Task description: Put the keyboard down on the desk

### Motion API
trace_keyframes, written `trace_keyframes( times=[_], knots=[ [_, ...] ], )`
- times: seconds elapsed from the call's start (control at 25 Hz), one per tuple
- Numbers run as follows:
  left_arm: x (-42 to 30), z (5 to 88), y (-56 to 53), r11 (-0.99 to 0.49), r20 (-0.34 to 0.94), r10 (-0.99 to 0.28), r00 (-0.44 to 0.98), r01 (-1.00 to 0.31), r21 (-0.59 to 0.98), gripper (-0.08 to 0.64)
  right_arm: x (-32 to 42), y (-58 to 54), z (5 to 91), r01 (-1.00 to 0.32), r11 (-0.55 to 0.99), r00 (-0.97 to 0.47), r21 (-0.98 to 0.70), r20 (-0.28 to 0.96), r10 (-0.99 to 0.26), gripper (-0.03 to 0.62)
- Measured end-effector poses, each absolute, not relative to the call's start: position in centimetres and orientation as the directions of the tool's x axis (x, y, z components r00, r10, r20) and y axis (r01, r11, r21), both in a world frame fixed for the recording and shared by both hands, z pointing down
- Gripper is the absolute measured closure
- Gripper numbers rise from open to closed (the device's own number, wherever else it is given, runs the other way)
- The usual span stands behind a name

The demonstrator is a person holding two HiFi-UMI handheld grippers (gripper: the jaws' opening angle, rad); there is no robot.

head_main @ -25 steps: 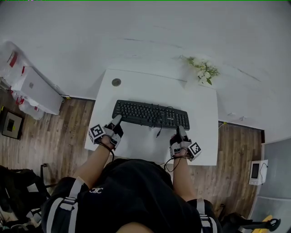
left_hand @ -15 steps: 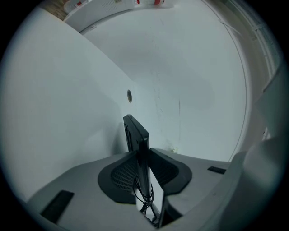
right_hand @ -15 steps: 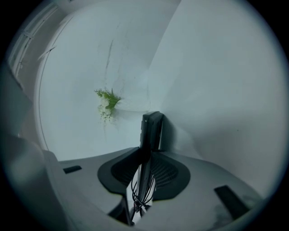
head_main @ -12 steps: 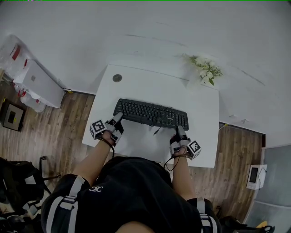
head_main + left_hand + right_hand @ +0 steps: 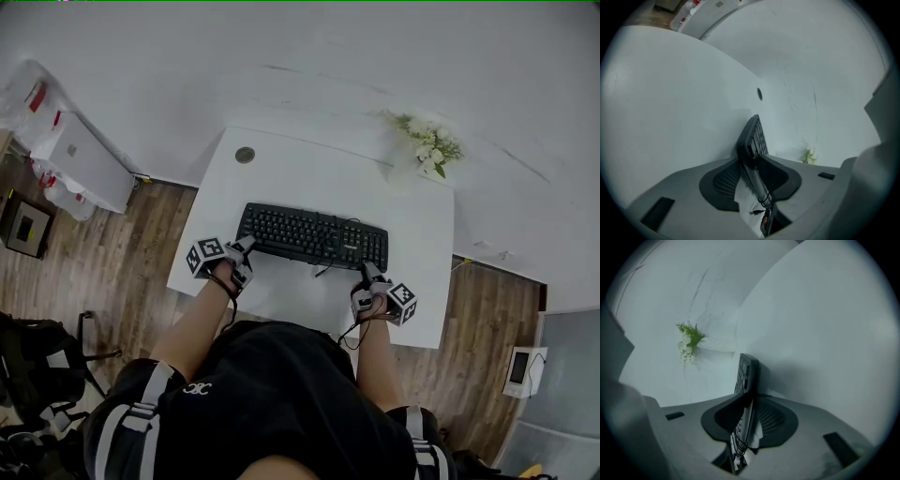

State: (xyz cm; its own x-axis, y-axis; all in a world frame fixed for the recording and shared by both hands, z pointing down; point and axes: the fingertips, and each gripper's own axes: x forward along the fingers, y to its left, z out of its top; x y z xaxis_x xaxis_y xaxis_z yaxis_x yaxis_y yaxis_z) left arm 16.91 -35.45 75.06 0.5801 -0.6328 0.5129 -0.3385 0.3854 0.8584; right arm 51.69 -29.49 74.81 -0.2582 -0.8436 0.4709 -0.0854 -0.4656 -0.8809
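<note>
The black keyboard (image 5: 314, 236) lies flat on the white desk (image 5: 319, 178), its cable (image 5: 324, 271) trailing off the front edge. My left gripper (image 5: 244, 248) is at its left end and my right gripper (image 5: 368, 275) at its right front corner. In the left gripper view the keyboard (image 5: 754, 136) runs edge-on between the jaws of the left gripper (image 5: 750, 173), which are opening; a pale gap shows beside one pad. In the right gripper view the keyboard (image 5: 747, 371) is likewise between the opening jaws of the right gripper (image 5: 747, 416), a light sliver beside it.
A vase of white flowers (image 5: 427, 145) stands at the desk's back right corner. A round grommet (image 5: 245, 155) sits at the back left. A white box (image 5: 80, 164) stands on the wood floor left of the desk. A wall runs behind it.
The keyboard stays flat on the desk. Both grippers have eased back slightly toward the person, still at the keyboard's ends.
</note>
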Motion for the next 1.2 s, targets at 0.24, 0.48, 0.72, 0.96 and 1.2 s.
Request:
trace_keyframes(
  times=[0.24, 0.48, 0.72, 0.96, 1.2],
  knots=[
    [16.3, 77.4, -34.4, 0.503, 0.668, -0.549, 0.503, -0.440, 0.744, 0.396, 51.5, -28.6, 76.6, -0.113, -0.547, -0.263, -0.830, 0.555, -0.789, 0.494],
    [15.9, 77.3, -33.9, 0.513, 0.700, -0.529, 0.480, -0.476, 0.714, 0.393, 51.3, -27.8, 76.9, -0.127, -0.631, -0.267, -0.765, 0.639, -0.722, 0.485],
    [14.8, 77.4, -33.1, 0.518, 0.807, -0.443, 0.391, -0.623, 0.586, 0.357, 52.1, -27.0, 76.7, -0.388, -0.722, -0.191, -0.572, 0.817, -0.544, 0.502],
    [14.5, 76.5, -31.8, 0.384, 0.841, -0.406, 0.358, -0.768, 0.513, 0.559, 53.4, -27.4, 74.7, -0.543, -0.617, -0.109, -0.569, 0.777, -0.620, 0.541],
    [14.3, 74.2, -32.0, 0.208, 0.840, -0.453, 0.300, -0.880, 0.427, 0.560, 52.3, -29.0, 71.5, -0.726, -0.404, -0.111, -0.556, 0.675, -0.729, 0.588]
  ],
)
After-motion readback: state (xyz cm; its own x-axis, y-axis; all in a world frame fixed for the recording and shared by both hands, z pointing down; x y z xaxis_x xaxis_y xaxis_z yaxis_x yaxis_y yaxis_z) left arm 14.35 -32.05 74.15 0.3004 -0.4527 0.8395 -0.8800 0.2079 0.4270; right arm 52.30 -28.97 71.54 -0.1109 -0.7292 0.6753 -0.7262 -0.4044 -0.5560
